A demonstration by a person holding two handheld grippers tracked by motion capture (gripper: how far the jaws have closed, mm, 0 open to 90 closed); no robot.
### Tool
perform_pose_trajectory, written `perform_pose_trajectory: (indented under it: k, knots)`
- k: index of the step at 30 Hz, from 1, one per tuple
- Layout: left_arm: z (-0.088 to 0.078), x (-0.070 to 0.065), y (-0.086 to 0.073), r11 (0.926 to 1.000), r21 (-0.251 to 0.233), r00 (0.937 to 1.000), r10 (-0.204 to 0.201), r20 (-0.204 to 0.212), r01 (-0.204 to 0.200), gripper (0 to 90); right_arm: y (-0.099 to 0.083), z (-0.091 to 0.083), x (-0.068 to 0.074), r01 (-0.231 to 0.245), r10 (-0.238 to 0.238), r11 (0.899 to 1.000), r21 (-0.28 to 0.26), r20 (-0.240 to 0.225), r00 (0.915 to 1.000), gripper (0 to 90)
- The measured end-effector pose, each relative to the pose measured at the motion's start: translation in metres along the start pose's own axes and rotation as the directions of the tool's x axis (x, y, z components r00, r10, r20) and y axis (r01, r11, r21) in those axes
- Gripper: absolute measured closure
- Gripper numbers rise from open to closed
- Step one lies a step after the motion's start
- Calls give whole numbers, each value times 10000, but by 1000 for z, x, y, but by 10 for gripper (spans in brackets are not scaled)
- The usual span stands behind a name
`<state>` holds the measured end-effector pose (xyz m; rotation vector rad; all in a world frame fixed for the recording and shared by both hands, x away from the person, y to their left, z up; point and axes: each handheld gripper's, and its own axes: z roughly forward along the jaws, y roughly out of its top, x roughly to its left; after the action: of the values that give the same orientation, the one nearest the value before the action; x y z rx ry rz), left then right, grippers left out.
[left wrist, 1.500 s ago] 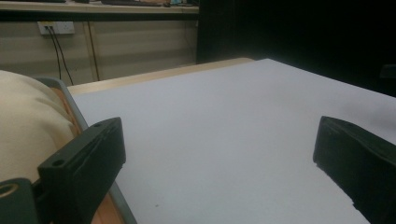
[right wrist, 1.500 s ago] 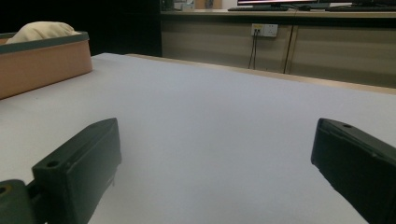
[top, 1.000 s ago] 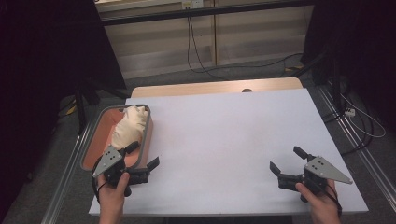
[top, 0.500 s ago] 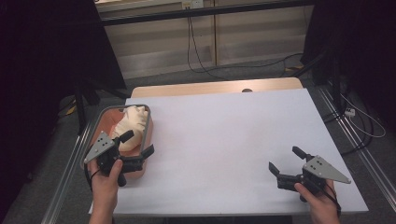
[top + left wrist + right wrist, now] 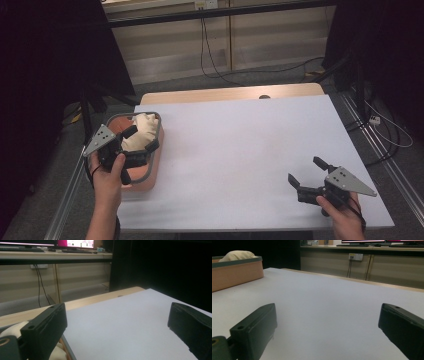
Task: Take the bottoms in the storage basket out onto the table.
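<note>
Worktop (image 5: pixel 240 150): a wooden table under a plain white sheet that carries the work; its far wooden strip lies bare.
Basket (image 5: pixel 156 150): a salmon-coloured tub with a grey rim, at the left edge of the worktop within easy reach of the left hand, probably so the cloth can be lifted straight out.
Cloth (image 5: pixel 141 131): a cream bundle bunched inside the basket, heaped above its rim; in the right gripper view it crowns the basket wall (image 5: pixel 235 255).
Left gripper (image 5: pixel 140 140): held over the near end of the basket with its jaws spread wide and nothing between them; one jaw tip hangs just above the cloth, the other by the basket's inner rim. It looks poised to close on the cloth.
Right gripper (image 5: pixel 308 172): low over the near right part of the worktop, well apart from the basket, jaws wide apart and empty, apparently waiting its turn.
Screens (image 5: pixel 75 243): lit monitors on a far desk, their text too small to read.
Writing: no brand or label can be read on the basket, the cloth or the grippers.
</note>
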<state>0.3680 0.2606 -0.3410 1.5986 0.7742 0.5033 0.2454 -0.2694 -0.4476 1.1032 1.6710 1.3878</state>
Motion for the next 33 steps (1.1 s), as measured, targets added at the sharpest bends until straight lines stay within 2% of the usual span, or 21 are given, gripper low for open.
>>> perform_pose_trajectory:
  k: [5,7,15,27,33]
  knots:
    - [4,12,4,10000,-15,9999,-9,-114,9,24,0,0,1,39,-39,10000,9,-4,10000,17]
    - [5,18,6,9999,-57,9997,-134,-181,133,24,0,0,1,39,-39,10000,7,-20,10000,17]
    - [11,39,5,9997,202,9982,-97,-599,110,19,1,0,1,76,-76,10000,-1,-42,10000,17]
    - [23,69,-9,9958,779,9925,-393,-1161,486,19,1,0,1,145,-145,9999,10,-46,9999,18]
    - [28,82,-17,9912,1167,9861,-435,-1605,627,20,1,1,2,165,-165,9999,18,-53,9998,19]
